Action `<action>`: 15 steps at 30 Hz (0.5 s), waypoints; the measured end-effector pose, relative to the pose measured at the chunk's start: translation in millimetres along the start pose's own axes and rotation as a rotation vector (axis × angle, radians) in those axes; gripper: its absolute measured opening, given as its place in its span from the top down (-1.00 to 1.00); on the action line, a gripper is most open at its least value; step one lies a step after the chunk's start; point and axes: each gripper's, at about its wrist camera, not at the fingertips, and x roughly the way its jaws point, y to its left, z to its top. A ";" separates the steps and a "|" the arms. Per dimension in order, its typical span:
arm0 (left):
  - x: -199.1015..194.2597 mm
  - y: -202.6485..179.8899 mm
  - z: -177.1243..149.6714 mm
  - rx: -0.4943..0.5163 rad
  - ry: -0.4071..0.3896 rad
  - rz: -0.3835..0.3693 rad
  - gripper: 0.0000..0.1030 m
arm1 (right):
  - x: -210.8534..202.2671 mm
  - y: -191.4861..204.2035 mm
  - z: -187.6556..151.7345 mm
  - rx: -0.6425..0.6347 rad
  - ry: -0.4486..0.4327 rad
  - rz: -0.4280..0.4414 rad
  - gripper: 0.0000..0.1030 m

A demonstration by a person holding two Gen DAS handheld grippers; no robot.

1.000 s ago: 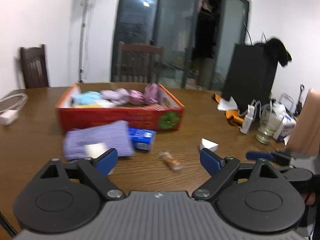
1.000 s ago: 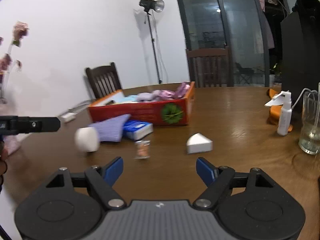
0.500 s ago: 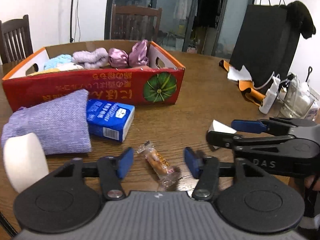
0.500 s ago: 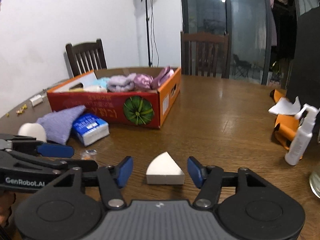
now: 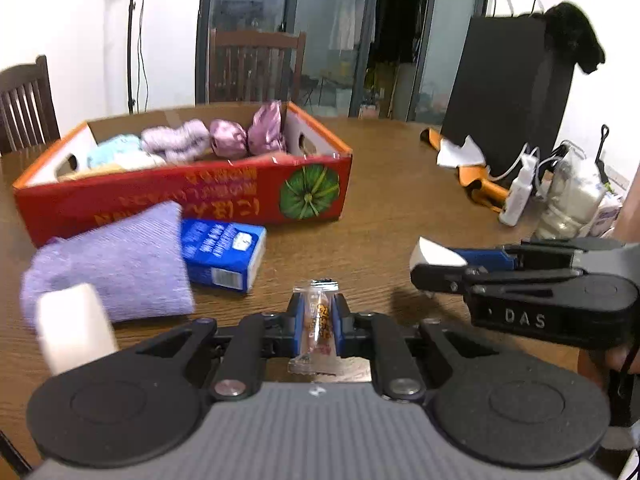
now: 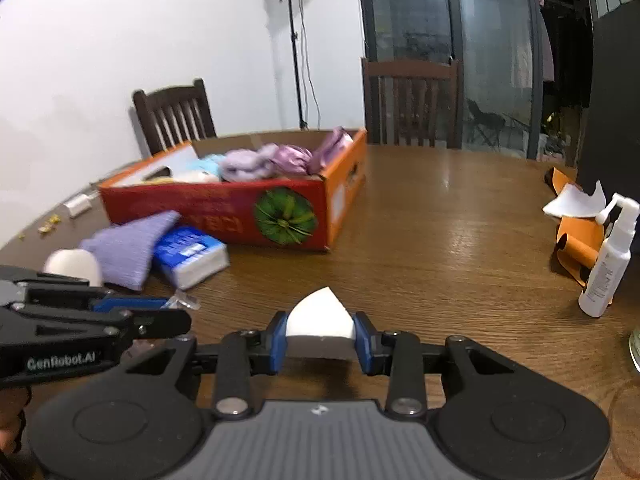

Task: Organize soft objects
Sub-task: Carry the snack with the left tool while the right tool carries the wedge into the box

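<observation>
My left gripper (image 5: 318, 312) is low over the wooden table, its jaws closing, and the blue pads press on a clear-wrapped snack (image 5: 319, 322). My right gripper (image 6: 320, 340) is closing too, its pads against the sides of a white wedge sponge (image 6: 320, 316). Each gripper shows side-on in the other's view. A red cardboard box (image 5: 192, 196) behind holds several soft pink, purple and pale blue pieces (image 5: 224, 140). In front of the box lie a purple knit cloth (image 5: 116, 268), a blue tissue pack (image 5: 222, 248) and a white round sponge (image 5: 72, 328).
At the right stand a white spray bottle (image 6: 608, 264), orange and white scraps (image 6: 576, 236), a tall black bag (image 5: 512, 92) and clear plastic packs (image 5: 572, 196). Two wooden chairs (image 6: 172, 116) (image 6: 412, 100) stand behind the table, and a light stand (image 6: 296, 48) is by the wall.
Both grippers came forward and down to the table and their jaws narrowed. The left now clamps the wrapped snack. The right now clamps the white wedge sponge.
</observation>
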 end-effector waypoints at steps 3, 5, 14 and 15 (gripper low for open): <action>-32.3 7.7 0.3 -0.013 -0.045 0.003 0.71 | -20.3 14.7 -5.1 -0.006 -0.015 0.022 0.34; -52.4 13.2 -0.1 -0.025 -0.074 0.008 0.71 | -30.7 25.1 -8.0 -0.011 -0.017 0.039 0.34; -105.8 52.5 2.3 -0.079 -0.172 0.020 0.71 | -59.5 74.3 -1.6 -0.072 -0.044 0.109 0.34; -107.5 60.7 7.5 -0.088 -0.182 0.012 0.71 | -58.8 78.7 3.6 -0.078 -0.050 0.121 0.34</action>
